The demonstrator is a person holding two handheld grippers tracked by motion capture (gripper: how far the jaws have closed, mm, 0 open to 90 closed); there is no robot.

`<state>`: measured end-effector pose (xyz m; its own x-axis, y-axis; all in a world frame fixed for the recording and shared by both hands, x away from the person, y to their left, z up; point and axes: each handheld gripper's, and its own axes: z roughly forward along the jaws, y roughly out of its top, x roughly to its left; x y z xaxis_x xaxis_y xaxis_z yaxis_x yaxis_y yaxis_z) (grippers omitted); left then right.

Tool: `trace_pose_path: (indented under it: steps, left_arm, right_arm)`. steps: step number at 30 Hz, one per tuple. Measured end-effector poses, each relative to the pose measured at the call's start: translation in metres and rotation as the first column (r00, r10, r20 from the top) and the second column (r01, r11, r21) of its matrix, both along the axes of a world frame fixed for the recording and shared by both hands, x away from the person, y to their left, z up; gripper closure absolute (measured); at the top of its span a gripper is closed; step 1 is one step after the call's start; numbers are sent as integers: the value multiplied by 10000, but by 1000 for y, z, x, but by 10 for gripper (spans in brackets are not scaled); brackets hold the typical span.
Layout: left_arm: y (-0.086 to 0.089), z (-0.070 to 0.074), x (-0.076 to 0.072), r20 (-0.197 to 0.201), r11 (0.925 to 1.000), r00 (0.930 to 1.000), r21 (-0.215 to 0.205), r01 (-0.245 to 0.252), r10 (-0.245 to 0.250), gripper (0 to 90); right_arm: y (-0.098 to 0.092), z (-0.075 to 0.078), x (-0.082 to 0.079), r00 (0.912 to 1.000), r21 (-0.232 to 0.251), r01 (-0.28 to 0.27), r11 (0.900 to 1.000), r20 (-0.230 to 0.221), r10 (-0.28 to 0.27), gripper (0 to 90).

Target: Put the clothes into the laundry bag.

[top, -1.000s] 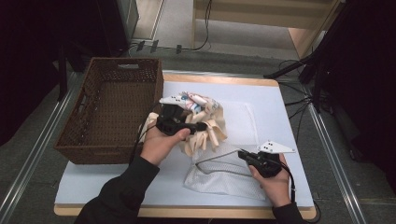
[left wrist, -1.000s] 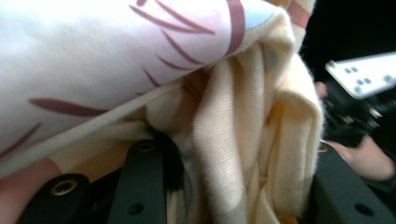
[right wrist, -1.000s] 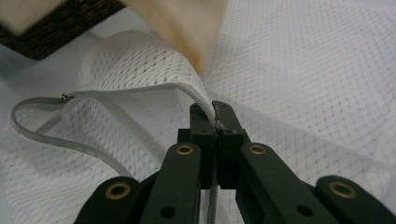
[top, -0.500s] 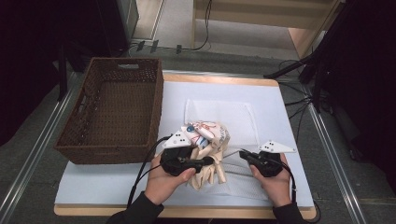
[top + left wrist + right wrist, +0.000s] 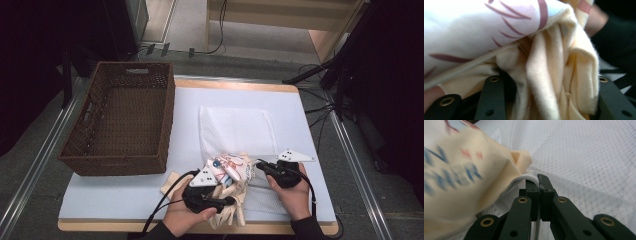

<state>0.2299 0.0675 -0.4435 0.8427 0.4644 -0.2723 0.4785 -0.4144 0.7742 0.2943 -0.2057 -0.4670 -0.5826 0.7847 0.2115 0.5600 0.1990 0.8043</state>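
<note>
A cream garment [image 5: 235, 167] with red and blue print hangs bunched at the near side of the table. It sits at the mouth of a white mesh bag [image 5: 237, 127] that lies flat in the middle. My left gripper [image 5: 226, 199] points right under the bundle. Its jaws have just been opening, and folds of the cloth [image 5: 549, 50] still lie between them, with a dark gap beside one jaw. My right gripper [image 5: 261, 165] is shut on the corded rim of the mesh bag [image 5: 586, 157]. The garment [image 5: 461, 182] is pressed close to its left.
A brown wicker basket [image 5: 125, 120] stands on the left of the pale blue table [image 5: 190, 100], with nothing in it. Cables trail from both grippers over the near edge. A wooden bench and floor cables lie beyond the far edge.
My left hand has brought the garment from beside the basket down toward the near edge, up against the bag's mouth and the right gripper. The right gripper has stayed in place.
</note>
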Motion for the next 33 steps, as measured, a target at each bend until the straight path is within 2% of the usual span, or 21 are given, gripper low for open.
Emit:
trace_pose_path:
  steps: [1, 3, 5, 7, 8, 11, 13, 15, 17, 19, 21, 23, 25, 26, 27, 29, 30, 32, 33]
  left_arm:
    - [-6, -10, 2, -260, 9992, 9995, 365, 173, -163, 505]
    - [-11, -21, 4, -537, 9985, 9984, 500, 228, -201, 481]
    - [-16, -19, 3, -404, 9977, 9988, 606, 289, -264, 422]
    - [-15, -10, 2, -186, 9958, 9990, 820, 414, -400, 300]
    - [-14, -8, 2, -90, 9961, 9992, 794, 388, -382, 258]
    - [-7, -1, 2, 271, 9987, 9996, 516, 48, -62, 248]
    - [-3, 4, 2, 602, 9983, 9981, 559, -180, 146, 264]
    - [-2, 8, 3, 747, 9969, 9970, 740, -279, 223, 235]
    - [0, 12, 5, 728, 9957, 9968, 840, -396, 335, 236]
    - [3, 15, 9, 708, 9972, 9964, 561, -498, 458, 241]
    - [4, 15, 13, 816, 9976, 9956, 462, -509, 471, 239]
    - [3, 16, 16, 958, 9967, 9944, 635, -505, 443, 221]
    - [-2, 16, 18, 787, 9966, 9961, 686, -448, 393, 198]
    - [-3, 16, 18, 720, 9970, 9968, 666, -385, 336, 225]
    - [-7, 13, 17, 571, 9981, 9984, 620, -66, 31, 264]
    - [-15, 7, 17, 264, 9969, 9979, 522, 581, -596, 475]
    - [-22, 3, 16, 26, 9935, 9958, 673, 915, -919, 526]
    - [-33, -4, 14, -142, 9870, 9916, 954, 1295, -1287, 581]
    - [-37, -7, 13, -309, 9861, 9896, 853, 1427, -1405, 597]
  right_arm:
    - [0, 0, 0, 10000, -21, 41, 10000, 4, -41, 888]
    - [-1, 0, 1, 10000, 1, 43, 10000, -55, -43, 887]
    - [-1, 0, 0, 10000, 26, 62, 10000, -52, -62, 887]
    - [-3, 1, 0, 10000, 102, 69, 9999, 6, -69, 887]
    - [-4, 1, 0, 10000, 113, 82, 9999, 14, -83, 887]
    - [-6, 2, 0, 9999, 184, 137, 9997, 8, -137, 887]
    - [-6, 2, 0, 9999, 193, 128, 9997, 29, -128, 887]
    - [-6, 3, 0, 9999, 215, 146, 9997, 38, -147, 887]
    - [-6, 3, 0, 9999, 206, 141, 9997, 67, -142, 887]
    - [-6, 3, 0, 9999, 197, 120, 9997, 77, -122, 887]
    - [-5, 3, -1, 9999, 197, 99, 9998, 71, -101, 886]
    - [-4, 3, -1, 9999, 175, 68, 9998, 92, -69, 886]
    - [-5, 3, -1, 9999, 175, 75, 9998, 82, -76, 887]
    - [-5, 3, 0, 9999, 176, 85, 9998, 54, -86, 886]
    - [-5, 3, 0, 10000, 169, 67, 9998, 53, -68, 886]
    - [-3, 3, -1, 10000, 164, 64, 9998, 42, -65, 886]
    - [-2, 3, -1, 10000, 138, 48, 9999, 82, -49, 886]
    - [-2, 4, -1, 10000, 136, 34, 9999, 89, -35, 887]
    - [-2, 3, -1, 10000, 149, 45, 9999, 80, -46, 886]
